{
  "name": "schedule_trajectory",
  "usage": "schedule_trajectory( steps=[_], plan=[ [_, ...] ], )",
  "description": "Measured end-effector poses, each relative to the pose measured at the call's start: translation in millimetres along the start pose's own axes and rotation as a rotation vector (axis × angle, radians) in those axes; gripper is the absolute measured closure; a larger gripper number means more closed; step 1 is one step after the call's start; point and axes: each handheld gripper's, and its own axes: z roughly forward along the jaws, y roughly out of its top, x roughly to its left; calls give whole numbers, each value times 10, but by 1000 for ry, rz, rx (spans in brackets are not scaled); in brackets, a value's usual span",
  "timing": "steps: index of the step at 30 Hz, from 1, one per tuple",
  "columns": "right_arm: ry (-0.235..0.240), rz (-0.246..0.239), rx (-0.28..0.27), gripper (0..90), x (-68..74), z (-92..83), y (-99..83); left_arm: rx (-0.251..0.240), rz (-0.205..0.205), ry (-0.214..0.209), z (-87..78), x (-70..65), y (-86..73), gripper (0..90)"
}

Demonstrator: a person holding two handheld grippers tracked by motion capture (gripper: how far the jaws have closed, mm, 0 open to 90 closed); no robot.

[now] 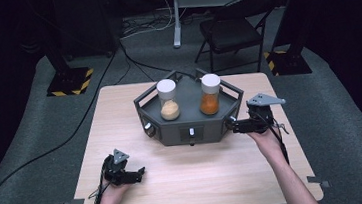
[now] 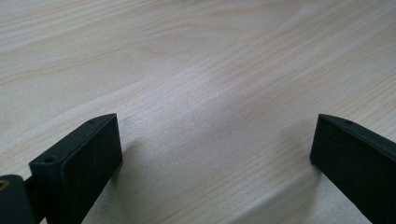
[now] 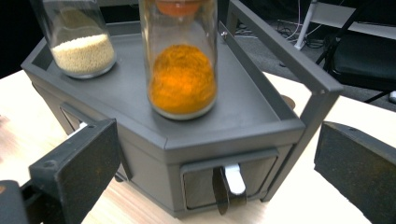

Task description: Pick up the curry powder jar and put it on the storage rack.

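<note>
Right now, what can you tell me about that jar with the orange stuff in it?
The orange jar is a clear, straight-sided cylinder that looks like glass, with a white lid and bright orange powder filling roughly its lower half. It stands upright at the right rear of the dark grey hexagonal stand, resting on its railed top deck, apart from the pale-grain jar to its left. Nothing grips it; the right gripper sits open beside the stand, facing a small drawer below.
</note>
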Motion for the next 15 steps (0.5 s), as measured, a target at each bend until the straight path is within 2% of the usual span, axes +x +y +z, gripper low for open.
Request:
schedule_trajectory(
  steps=[15],
  plan=[
    [-8, 3, 2, 0, -38, -85, -413, 0, -1, 2, -1, -4, 0, 19]
  ],
)
